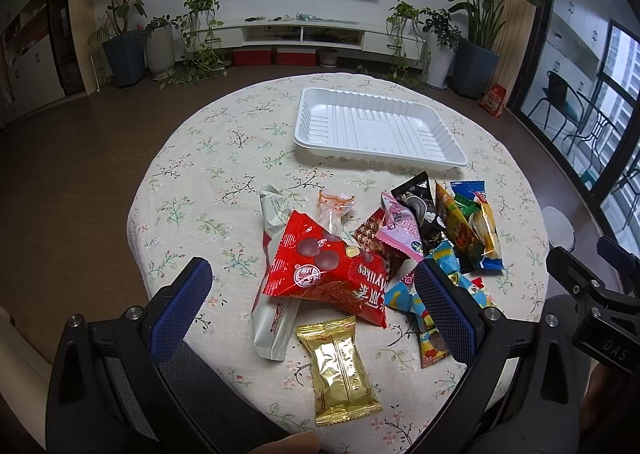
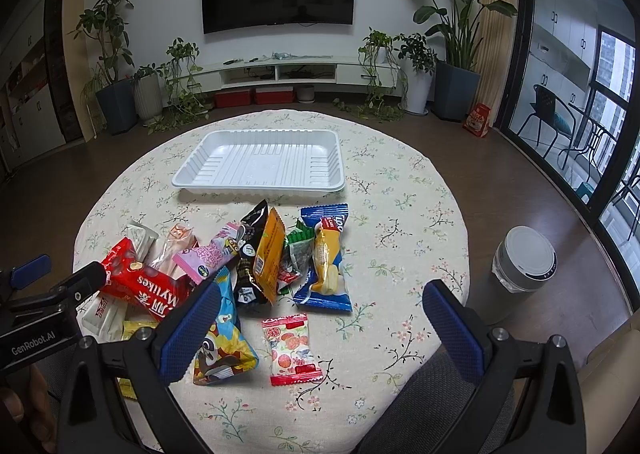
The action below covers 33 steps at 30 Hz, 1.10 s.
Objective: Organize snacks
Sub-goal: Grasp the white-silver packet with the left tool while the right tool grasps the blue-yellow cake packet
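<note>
An empty white plastic tray (image 1: 320,142) (image 2: 188,180) sits at the far side of the round table. Several snack packets lie in a pile in front of it: a red Mylikes bag (image 1: 320,266) (image 2: 144,286), a gold packet (image 1: 338,370), a white packet (image 1: 272,318), a pink packet (image 2: 208,258), a blue banana packet (image 2: 326,262) and a red-and-white candy packet (image 2: 292,350). My left gripper (image 1: 316,306) is open above the near edge, its fingers either side of the red bag and gold packet. My right gripper (image 2: 320,330) is open above the candy packet.
The table wears a floral cloth (image 2: 400,238). A grey bin with a white lid (image 2: 524,270) stands on the floor to the right. Potted plants (image 2: 456,90) and a TV cabinet (image 2: 280,74) line the far wall. A chair back (image 2: 440,406) is below the grippers.
</note>
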{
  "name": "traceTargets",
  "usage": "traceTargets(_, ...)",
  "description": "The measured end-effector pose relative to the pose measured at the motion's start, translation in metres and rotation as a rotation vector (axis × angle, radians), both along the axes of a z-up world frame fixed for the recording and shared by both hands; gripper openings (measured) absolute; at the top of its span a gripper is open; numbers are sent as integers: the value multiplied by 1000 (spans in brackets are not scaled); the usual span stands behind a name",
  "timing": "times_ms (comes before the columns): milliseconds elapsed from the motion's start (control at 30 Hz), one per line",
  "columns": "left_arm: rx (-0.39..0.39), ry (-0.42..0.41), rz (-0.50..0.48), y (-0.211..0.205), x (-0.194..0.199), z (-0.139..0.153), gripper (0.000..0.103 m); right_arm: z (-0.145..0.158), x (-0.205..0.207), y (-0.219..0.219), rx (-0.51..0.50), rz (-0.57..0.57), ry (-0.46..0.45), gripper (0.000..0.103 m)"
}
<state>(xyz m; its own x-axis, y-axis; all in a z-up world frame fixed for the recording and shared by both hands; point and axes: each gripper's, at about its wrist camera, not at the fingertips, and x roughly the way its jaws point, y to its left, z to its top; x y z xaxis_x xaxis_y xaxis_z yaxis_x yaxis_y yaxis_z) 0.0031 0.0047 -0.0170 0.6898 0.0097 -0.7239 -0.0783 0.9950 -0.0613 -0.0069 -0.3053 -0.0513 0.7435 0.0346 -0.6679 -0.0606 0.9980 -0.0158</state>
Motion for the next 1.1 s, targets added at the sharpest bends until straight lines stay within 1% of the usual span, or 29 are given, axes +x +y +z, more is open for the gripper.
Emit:
traceTargets(267,0,1,-1,1,0,-1,103,0,0,0,0,0,2,103)
traceTargets(367,-12,0,-11,4,-3,-4,103,-7,-1,1,5,6,12,103)
traceTargets(433,-59,-7,-28,12,-7,-10,103,-11,-2,-2,20,19,22,103)
traceTargets(533,-149,-6,-47,33,-19,-27,103,-19,-5,-14,72,43,35,103)
traceTargets(633,-168,-9,-38,51,-35,-45,103,-27,-7,-26,114,54,53,103)
traceTargets(667,-167,32,-20,58,-39,-53,103,-30,-7,-30,127,58,60,103)
traceTargets(733,-164,183,2,67,-37,-68,102,-36,-6,-36,146,68,81,103)
traceTargets(767,-173,165,-7,69,-40,-67,102,-39,-4,-38,148,71,94,102)
traceTargets(833,-142,127,25,69,-43,-59,102,-44,0,-42,150,76,117,98)
traceTargets(867,-126,121,11,65,-41,-55,102,-46,3,-43,159,80,127,98)
traceTargets(967,-61,142,-70,49,-25,-51,102,-49,8,-47,193,87,148,97)
traceTargets(1033,-7,172,-104,42,-12,-53,102,-50,10,-46,197,100,158,90)
traceTargets(1100,16,197,-123,39,1,-53,102,-52,13,-46,187,111,167,85)
